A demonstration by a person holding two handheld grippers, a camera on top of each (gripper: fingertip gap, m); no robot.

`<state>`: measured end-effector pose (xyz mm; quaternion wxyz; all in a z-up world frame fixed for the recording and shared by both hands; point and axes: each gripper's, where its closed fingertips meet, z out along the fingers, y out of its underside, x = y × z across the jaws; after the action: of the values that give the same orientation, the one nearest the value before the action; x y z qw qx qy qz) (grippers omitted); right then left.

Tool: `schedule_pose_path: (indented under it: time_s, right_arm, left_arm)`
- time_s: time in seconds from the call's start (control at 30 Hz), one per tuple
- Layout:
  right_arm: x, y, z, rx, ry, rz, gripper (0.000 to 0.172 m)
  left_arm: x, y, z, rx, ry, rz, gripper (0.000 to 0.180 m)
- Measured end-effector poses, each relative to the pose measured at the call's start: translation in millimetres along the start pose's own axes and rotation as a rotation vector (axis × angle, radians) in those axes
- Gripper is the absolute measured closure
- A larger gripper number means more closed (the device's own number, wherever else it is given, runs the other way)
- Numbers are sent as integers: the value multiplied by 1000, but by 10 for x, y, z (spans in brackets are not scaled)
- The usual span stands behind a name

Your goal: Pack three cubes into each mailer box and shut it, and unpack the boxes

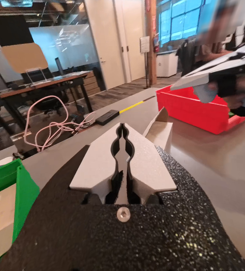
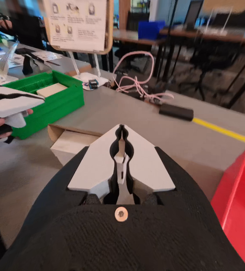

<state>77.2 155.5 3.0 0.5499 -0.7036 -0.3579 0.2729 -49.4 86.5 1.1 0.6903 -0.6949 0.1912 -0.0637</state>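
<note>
My left gripper (image 1: 122, 124) is shut with nothing between its pads and hovers over the grey table (image 1: 75, 146). A white mailer box (image 1: 161, 132) with a raised brown flap sits just to its right. My right gripper (image 2: 122, 125) is also shut with nothing between its pads. It hangs above the same mailer box (image 2: 69, 140), whose white top shows through the finger gap. In the left wrist view the right gripper (image 1: 172, 88) hovers over the near corner of the red bin (image 1: 192, 111). In the right wrist view the left gripper (image 2: 43, 99) is near the green bin (image 2: 57, 105). No cubes are visible.
The green bin holds a closed white mailer box (image 2: 51, 90). The red bin (image 2: 239, 190) is at the right. A black device (image 2: 176, 112), pink cables (image 2: 133, 82) and a yellow tape line (image 2: 221, 130) lie at the table's far edge. A clipboard stand (image 2: 78, 25) stands behind. The left gripper's tips are roughly 15 cm from the right gripper's.
</note>
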Motion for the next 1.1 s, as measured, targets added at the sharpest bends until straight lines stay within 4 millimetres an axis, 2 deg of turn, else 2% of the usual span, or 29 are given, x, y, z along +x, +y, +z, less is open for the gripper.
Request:
schedule_pose_path:
  time_s: [0.1, 0.17, 0.23, 0.3, 0.4, 0.47, 0.67, 0.73, 0.77, 0.8, 0.83, 0.9, 0.93, 0.97, 1.0, 1.07, 1.1]
  right_arm:
    - [-158, -31, 237, -14, -18, -134, 172]
    - [-224, 80, 406, -65, -42, -152, 172]
    - [-241, 250, 493, -129, -47, -143, 172]
    - [-261, 427, 495, -172, -44, -120, 172]
    - [-283, 623, 434, -175, -33, -82, 172]
    - [-291, 691, 418, -153, -15, -86, 172]
    - [-293, 700, 414, -80, -9, -81, 172]
    - [-282, 659, 394, -49, -22, -127, 172]
    - [-260, 582, 359, 0, -4, -167, 172]
    - [-276, 469, 296, 72, -4, -214, 162]
    - [-385, 380, 221, 136, -65, -270, 120]
    - [-495, 278, 116, 187, -137, -307, 83]
    - [-532, 286, 93, 174, -165, -330, 65]
    - [-561, 316, 78, 156, -182, -371, 53]
    - [-583, 364, 66, 135, -189, -426, 49]
    - [-649, 477, 40, 98, -207, -538, 44]
    - [-690, 531, 29, 79, -223, -573, 43]
  left_arm:
    - [82, 71, 180, -104, -33, 77, 180]
    - [157, 184, 257, -184, -27, 99, 180]
    - [241, 304, 288, -242, -6, 102, 180]
    - [331, 393, 276, -269, 17, 92, 180]
    - [435, 565, 248, -293, 1, 187, 180]
    - [479, 675, 239, -305, -11, 203, 180]
    - [490, 683, 236, -279, -10, 183, 180]
    - [477, 626, 222, -224, 8, 170, 180]
    - [394, 511, 194, -134, -44, 168, 180]
    - [318, 345, 126, -10, -93, 169, 166]
    - [310, 176, 40, 110, -88, 148, 148]
    - [320, 10, -66, 228, -5, 45, 114]
    - [304, 44, -56, 217, 32, 13, 96]
    - [283, 162, -9, 162, 63, -5, 78]
    - [267, 324, 55, 84, 90, -18, 59]
    - [291, 661, 151, -65, 156, -35, 42]
    - [315, 785, 182, -110, 181, -39, 41]
